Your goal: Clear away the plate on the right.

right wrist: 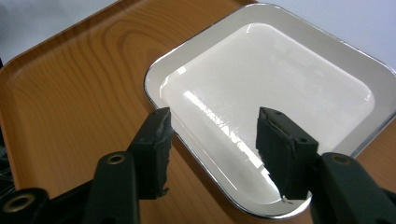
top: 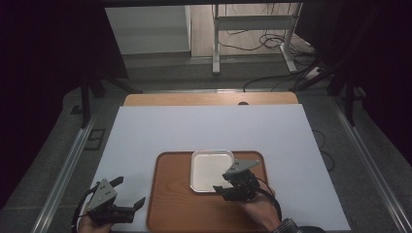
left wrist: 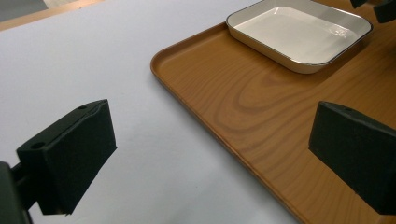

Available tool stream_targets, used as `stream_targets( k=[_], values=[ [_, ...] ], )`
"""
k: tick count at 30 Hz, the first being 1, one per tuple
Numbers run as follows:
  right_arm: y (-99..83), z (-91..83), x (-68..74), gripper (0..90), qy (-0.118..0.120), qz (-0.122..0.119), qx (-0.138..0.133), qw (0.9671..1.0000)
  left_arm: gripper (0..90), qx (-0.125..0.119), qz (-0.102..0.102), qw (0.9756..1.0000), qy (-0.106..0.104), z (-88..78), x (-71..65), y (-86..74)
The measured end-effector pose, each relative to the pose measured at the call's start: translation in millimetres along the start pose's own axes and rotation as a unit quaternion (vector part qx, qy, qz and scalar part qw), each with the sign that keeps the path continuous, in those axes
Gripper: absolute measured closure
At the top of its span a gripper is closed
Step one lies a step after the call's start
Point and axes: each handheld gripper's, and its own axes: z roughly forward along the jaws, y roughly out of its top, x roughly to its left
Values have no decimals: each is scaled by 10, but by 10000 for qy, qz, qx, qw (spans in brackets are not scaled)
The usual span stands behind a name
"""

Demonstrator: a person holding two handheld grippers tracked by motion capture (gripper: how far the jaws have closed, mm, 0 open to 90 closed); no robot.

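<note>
High view: a white dish (top: 211, 170) is seen resting in the far part of a wooden tray (top: 175, 204), itself set on a pale table cover (top: 204, 126). The right gripper (top: 227, 183) is held at the dish's near right edge with jaws apart, one over the rim; nothing is gripped yet, so the grasp seems still to be made. The left gripper (top: 127, 193) is held open beside the tray. The dish is shallow, glossy, square with rounded corners, dark-rimmed and empty.
</note>
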Motion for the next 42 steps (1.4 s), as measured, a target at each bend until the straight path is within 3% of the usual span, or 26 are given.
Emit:
stream_targets(
  k=[21, 42],
  values=[
    [-17, -219, -156, 263, -63, 205, -311, 9993, 1, -6, 0, 10000, 11, -4, -1, -3],
    [-99, -421, -276, 149, -257, 318, -657, 9970, 1, -12, -26, 10000, 14, -4, 3, -3]
  ],
)
